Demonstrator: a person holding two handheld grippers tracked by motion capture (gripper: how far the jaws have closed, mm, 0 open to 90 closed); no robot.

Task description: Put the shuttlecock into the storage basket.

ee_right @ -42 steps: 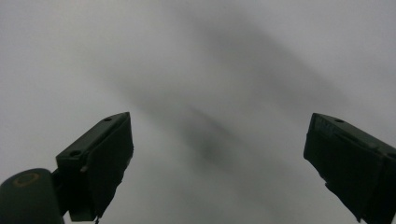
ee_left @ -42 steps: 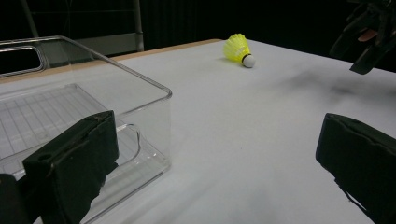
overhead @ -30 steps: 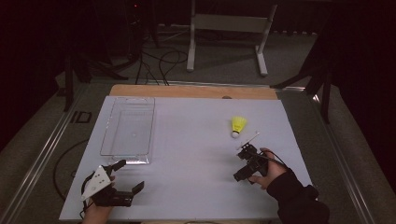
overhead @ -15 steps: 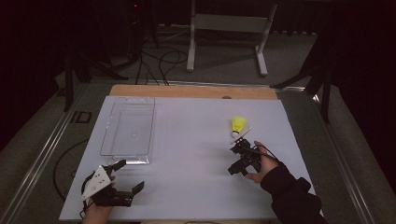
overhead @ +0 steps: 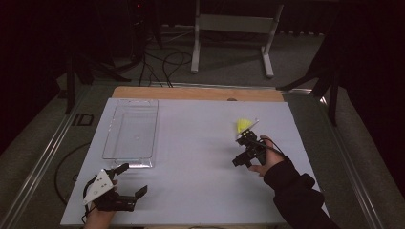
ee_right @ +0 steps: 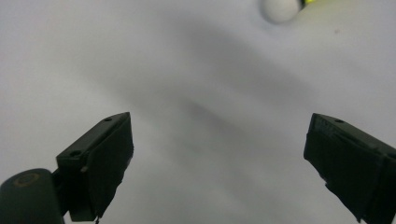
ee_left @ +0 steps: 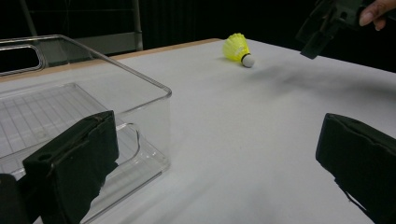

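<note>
Yellow feathers mark the shuttlecock [overhead: 244, 126], which in the high view lies on the white table [overhead: 191, 191], on its right side and a little toward the far edge. The right gripper [overhead: 247, 139] is just beside it, jaws toward it, so the pick-up looks close but not yet done. The clear plastic tray [overhead: 130, 135] sits well apart on the left with nothing in it, and it looks like the place for the birdie. The left gripper [overhead: 125, 183] rests near the front left corner, jaws spread wide. There is lots of bare table between the shuttlecock and tray. In the left gripper view, its black jaws stand wide apart, the tray wall [ee_left: 140, 100] is right in front, and the shuttlecock [ee_left: 237, 48] lies far off on its side, cork tip toward us. In the right gripper view, the jaws are spread wide, holding nothing, and the white cork tip [ee_right: 279, 9] peeks in at the top, with open room all around
</note>
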